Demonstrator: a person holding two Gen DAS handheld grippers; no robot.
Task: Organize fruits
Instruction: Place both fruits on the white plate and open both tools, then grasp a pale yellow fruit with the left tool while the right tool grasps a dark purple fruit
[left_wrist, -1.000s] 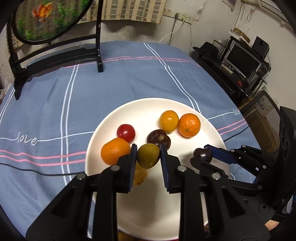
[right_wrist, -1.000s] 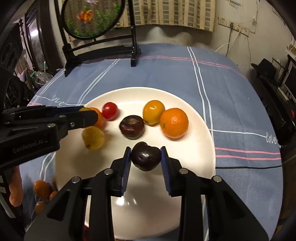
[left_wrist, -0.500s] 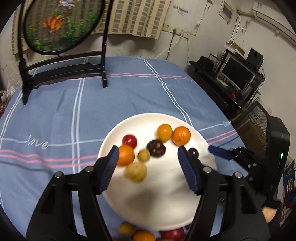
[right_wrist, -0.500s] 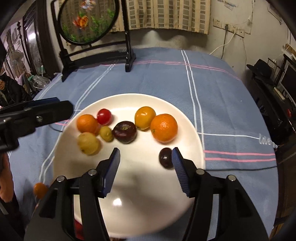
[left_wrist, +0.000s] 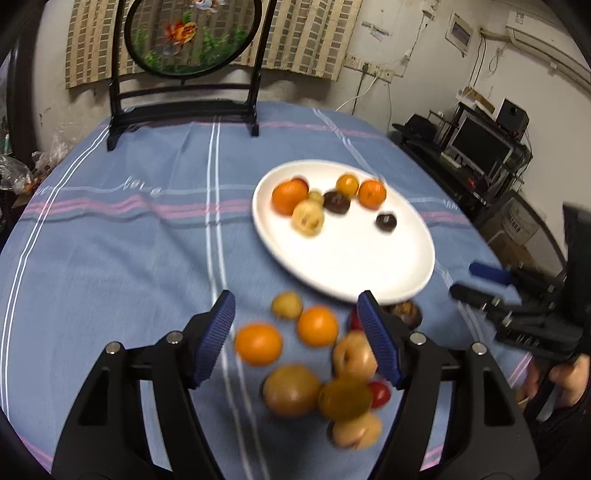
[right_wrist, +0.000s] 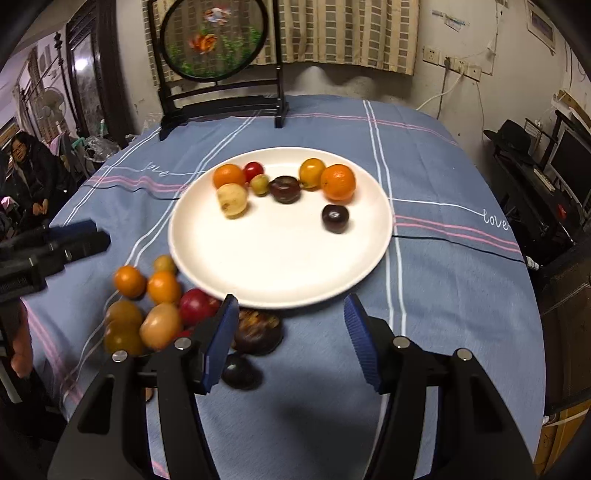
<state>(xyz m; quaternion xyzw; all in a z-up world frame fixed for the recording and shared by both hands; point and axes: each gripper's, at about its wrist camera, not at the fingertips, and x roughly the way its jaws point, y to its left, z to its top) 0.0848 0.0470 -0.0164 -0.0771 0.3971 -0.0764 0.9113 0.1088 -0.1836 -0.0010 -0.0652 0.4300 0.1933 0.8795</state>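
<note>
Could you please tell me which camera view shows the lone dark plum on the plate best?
The right wrist view: the dark plum appears sharp and near. The left wrist view shows it smaller and motion-blurred.

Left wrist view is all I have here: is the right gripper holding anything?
Observer: No. In its own view the right gripper is open and empty, near the plate.
Operator: Any loose fruit I can't see?
Observer: Yes. A small dark fruit lies on the cloth, beside that gripper's left finger.
</note>
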